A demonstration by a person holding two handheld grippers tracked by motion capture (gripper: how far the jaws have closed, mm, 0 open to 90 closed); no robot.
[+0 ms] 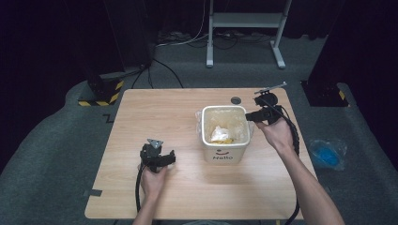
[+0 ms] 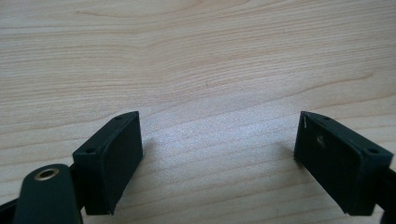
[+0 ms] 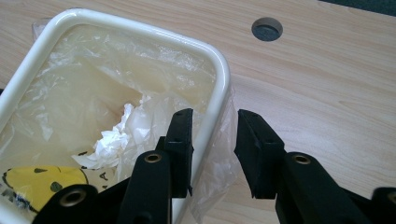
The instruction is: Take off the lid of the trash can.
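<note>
Bin liner (image 3: 116,93) looks thin, slippery, tear-prone; right gripper (image 3: 215,154) straddles the bin (image 3: 224,79) rim, not yet pinching; grab the overhang; left gripper (image 2: 215,158) spread over the desk (image 2: 196,56).

Right gripper view: bin (image 3: 223,74) cut off at left & bottom edges; yellow wrapper (image 3: 44,179) at lower left partly cut, print too blurry to read. Right gripper (image 3: 214,149) straddles the rim, can't tell if pads press on liner (image 3: 219,177). High view: blue bag (image 1: 327,153) on floor at right, contents unclear; bin's contents too small to ID.
</note>
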